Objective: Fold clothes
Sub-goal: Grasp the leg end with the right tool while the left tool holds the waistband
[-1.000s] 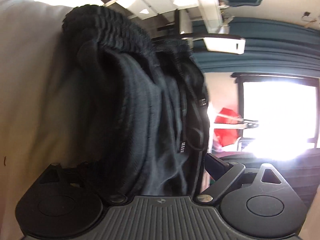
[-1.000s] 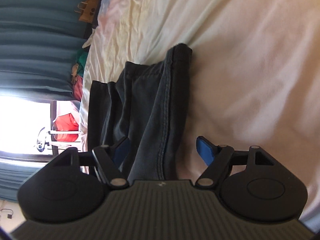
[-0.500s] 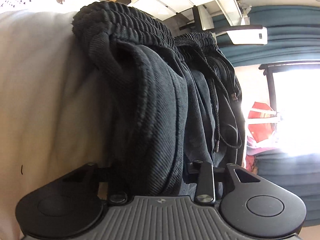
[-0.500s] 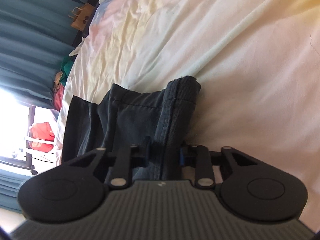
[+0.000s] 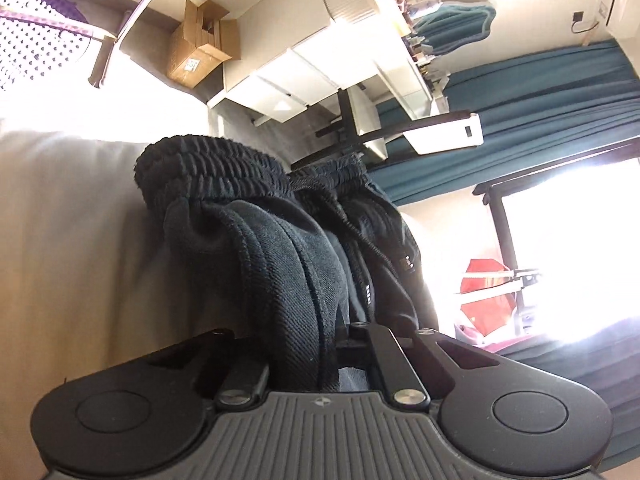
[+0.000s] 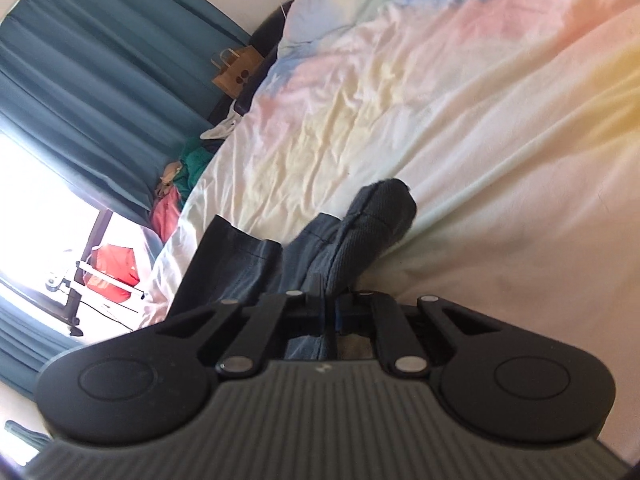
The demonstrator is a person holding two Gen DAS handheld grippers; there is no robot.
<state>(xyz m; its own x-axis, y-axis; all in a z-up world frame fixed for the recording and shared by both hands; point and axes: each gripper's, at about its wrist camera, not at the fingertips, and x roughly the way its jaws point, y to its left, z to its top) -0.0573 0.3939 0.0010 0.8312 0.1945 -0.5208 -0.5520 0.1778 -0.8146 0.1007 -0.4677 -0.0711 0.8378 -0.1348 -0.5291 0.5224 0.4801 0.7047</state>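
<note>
Black sweatpants with a ribbed elastic waistband and a drawstring lie on the pale bedsheet. My left gripper is shut on a thick fold of them just below the waistband. In the right wrist view the hem end of the sweatpants rises off the pastel sheet, and my right gripper is shut on that cloth, its blue pads pressed together on it. The second leg hangs to the left.
White cabinets and a cardboard box stand beyond the bed. Teal curtains frame a bright window. A paper bag and a heap of clothes sit past the bed's edge.
Both grippers have gone from open to shut on the sweatpants. Each has since lifted its cloth, so more of the room and bed shows.
</note>
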